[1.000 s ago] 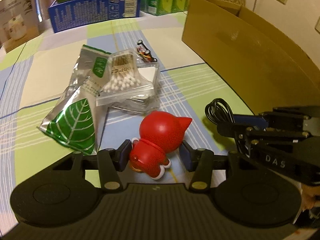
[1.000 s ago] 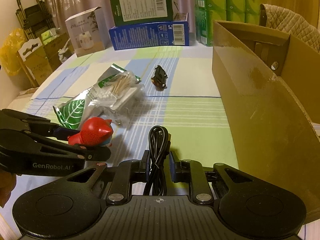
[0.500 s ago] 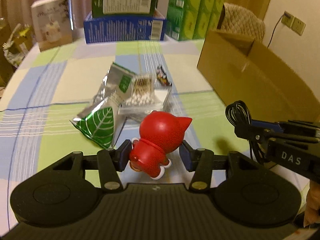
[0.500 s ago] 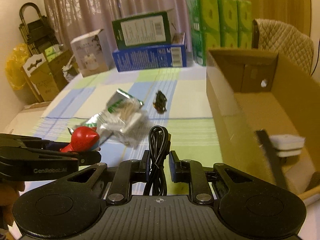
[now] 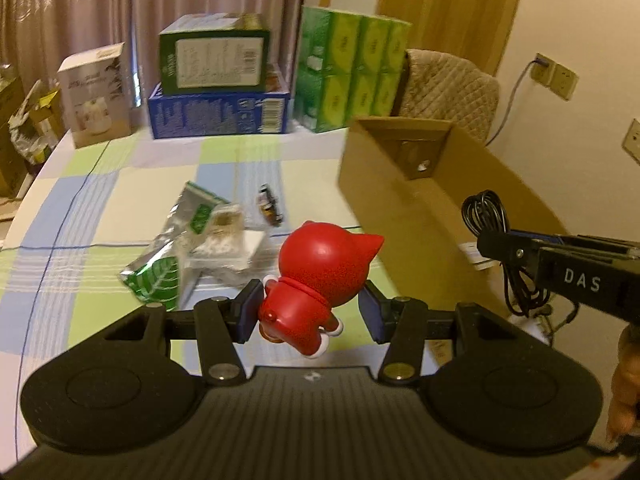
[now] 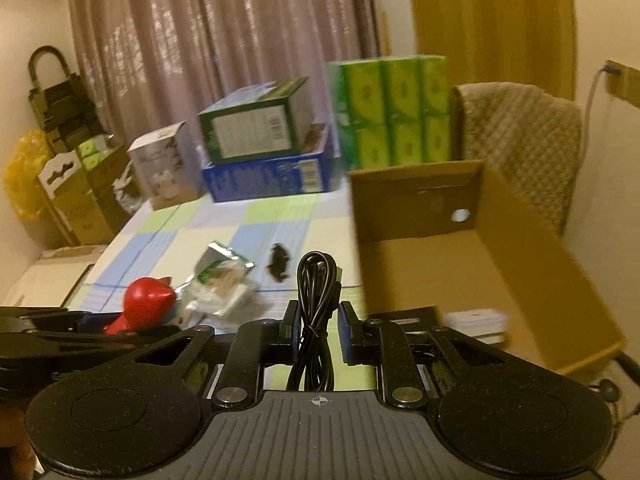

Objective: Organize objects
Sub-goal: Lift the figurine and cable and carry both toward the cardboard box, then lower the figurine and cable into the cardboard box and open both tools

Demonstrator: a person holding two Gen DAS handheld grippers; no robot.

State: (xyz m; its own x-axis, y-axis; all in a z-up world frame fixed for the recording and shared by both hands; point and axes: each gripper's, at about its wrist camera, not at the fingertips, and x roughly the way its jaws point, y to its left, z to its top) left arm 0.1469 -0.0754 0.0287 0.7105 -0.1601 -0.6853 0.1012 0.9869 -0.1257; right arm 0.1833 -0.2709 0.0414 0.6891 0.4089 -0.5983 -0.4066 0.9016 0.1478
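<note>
The left gripper (image 5: 310, 312) is clenched on a red toy figure (image 5: 320, 268), its two blue pads pressing the toy's body from either side; the jaws stand about a toy-body's width apart. The toy is held clear of the bench (image 5: 80, 208), head up and tilted toward the right, its feet pointing down toward the camera. In the right wrist view the same toy (image 6: 146, 308) shows at the left, between the dark fingers of the left gripper (image 6: 120, 326).

The right gripper (image 6: 318, 334) grips a coiled black cable (image 6: 316, 300) — the jaws are nearly closed, with only the thickness of the bundle between the pads. The loop of the coil stands upright above the fingertips and the rest of the cable runs down toward the camera. In the left wrist view the right gripper (image 5: 496, 242) reaches in from the right edge, with the cable (image 5: 486, 212) looping above its tip and strands hanging below, in front of an open cardboard box (image 5: 384, 188).

The box (image 6: 520, 256) sits on the right side of the bench, with a small white item (image 6: 474, 318) lying on its floor. Left on the checked bench cloth, near the middle, are a silver and green foil pouch (image 5: 160, 252), a clear bag of cotton swabs (image 5: 224, 236) lying on it, and a small dark object (image 5: 269, 210) just beyond — too blurred to identify. Stacked boxes (image 5: 218, 96) stand at the far edge of the bench.
</note>
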